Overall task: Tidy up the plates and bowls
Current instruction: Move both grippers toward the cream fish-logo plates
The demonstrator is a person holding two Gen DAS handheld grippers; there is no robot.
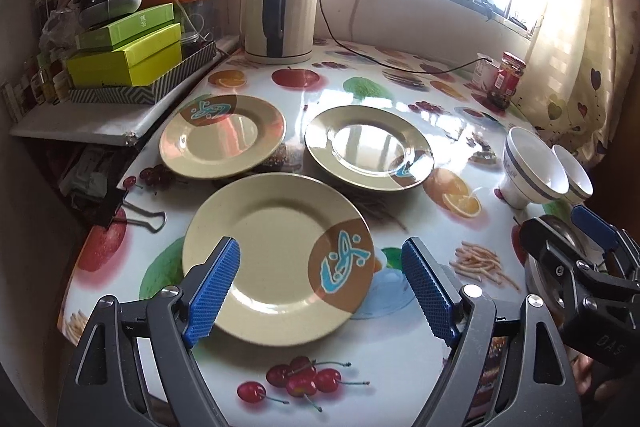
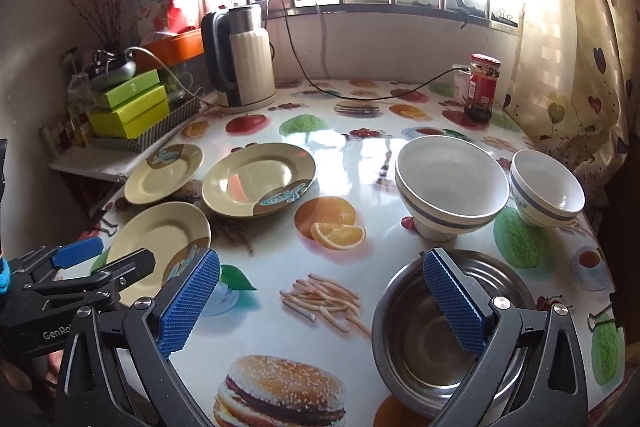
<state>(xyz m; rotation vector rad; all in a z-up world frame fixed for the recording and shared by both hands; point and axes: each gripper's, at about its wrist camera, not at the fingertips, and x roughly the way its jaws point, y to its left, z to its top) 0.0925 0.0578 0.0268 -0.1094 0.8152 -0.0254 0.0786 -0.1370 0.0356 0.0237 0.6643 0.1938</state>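
Left gripper fingers spread wide above the nearest plate, right gripper likewise open beside a steel bowl, two plates behind, apparently flat on the counter.

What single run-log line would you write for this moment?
left gripper: open, over nearest plate | right gripper: open, at steel bowl | three plates, two white bowls unstacked

Three round cream plates, each with a brown patch bearing a blue motif, lie flat and apart on the fruit-printed table: the nearest plate, a far-left plate and a glossier plate. A large white blue-banded bowl and a smaller matching bowl stand upright, nearly touching. A round steel bowl sits nearer, empty.
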